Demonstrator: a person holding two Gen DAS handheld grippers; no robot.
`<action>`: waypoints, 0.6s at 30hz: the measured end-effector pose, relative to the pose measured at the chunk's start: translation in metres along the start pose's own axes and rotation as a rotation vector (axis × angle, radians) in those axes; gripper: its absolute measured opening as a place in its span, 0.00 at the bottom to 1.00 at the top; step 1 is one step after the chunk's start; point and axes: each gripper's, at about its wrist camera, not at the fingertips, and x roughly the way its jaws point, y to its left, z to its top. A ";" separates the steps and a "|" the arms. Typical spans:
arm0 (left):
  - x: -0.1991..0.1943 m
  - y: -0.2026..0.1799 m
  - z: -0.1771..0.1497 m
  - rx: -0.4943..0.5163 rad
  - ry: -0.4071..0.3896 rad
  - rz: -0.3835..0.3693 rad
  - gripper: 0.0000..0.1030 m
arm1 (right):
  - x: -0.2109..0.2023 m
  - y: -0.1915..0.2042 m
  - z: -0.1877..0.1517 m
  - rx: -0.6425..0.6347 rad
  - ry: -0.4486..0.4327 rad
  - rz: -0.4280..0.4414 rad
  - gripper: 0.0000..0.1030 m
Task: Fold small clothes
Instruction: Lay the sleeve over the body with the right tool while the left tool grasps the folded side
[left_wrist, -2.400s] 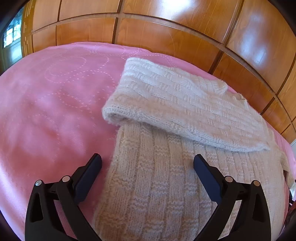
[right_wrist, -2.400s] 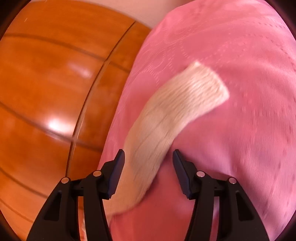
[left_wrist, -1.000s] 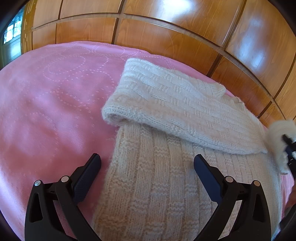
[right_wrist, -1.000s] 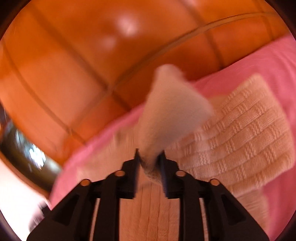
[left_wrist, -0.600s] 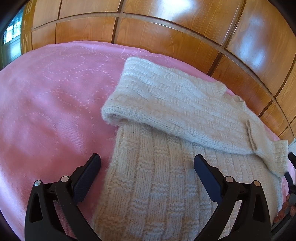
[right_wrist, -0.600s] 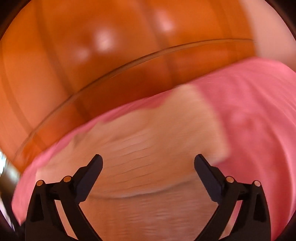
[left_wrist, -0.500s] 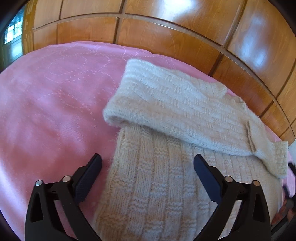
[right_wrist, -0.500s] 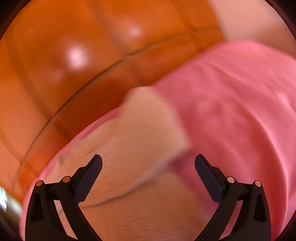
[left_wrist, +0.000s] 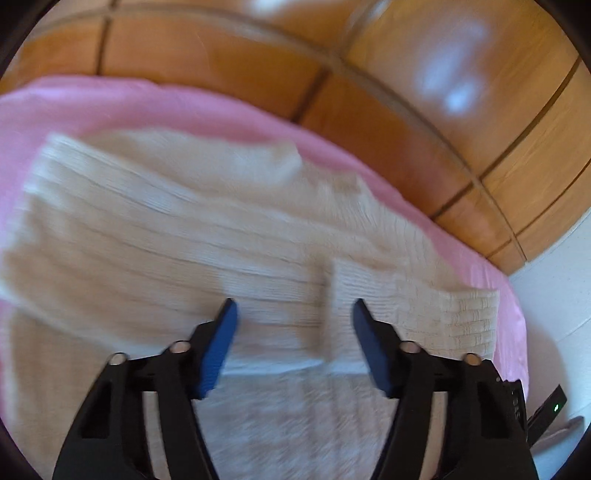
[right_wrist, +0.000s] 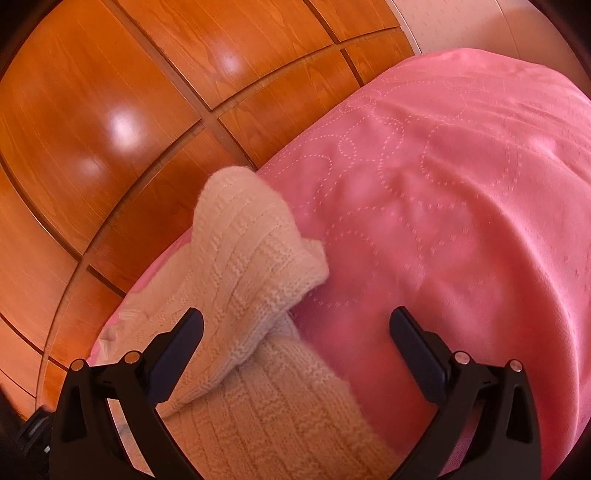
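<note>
Cream knitted sweater (left_wrist: 155, 236) lies on the pink bedspread (right_wrist: 461, 177) beside wooden panelling (right_wrist: 110, 92). The left gripper (left_wrist: 291, 325) has just been closing, seemingly touching nothing in the blur; the right gripper (right_wrist: 295, 328) gapes wide.

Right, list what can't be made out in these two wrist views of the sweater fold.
- Left wrist view: motion blur smears the cream sweater; whether the left gripper touches the knit cannot be told.
- Left wrist view: the sweater's near part is cut off by the bottom edge and the gripper frame.
- Right wrist view: the right gripper frame and the picture's lower edge hide most of the sweater.
- Right wrist view: the pink bedspread runs out of frame.
</note>
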 end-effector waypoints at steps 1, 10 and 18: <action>0.007 -0.006 0.001 0.010 0.000 0.008 0.57 | 0.000 0.003 0.001 0.003 0.000 0.004 0.98; -0.001 -0.027 0.015 0.100 -0.066 -0.043 0.02 | 0.002 0.001 0.003 0.002 0.000 0.008 0.98; -0.028 0.024 0.038 -0.007 -0.183 0.032 0.02 | 0.002 0.001 0.004 0.009 -0.003 0.019 0.98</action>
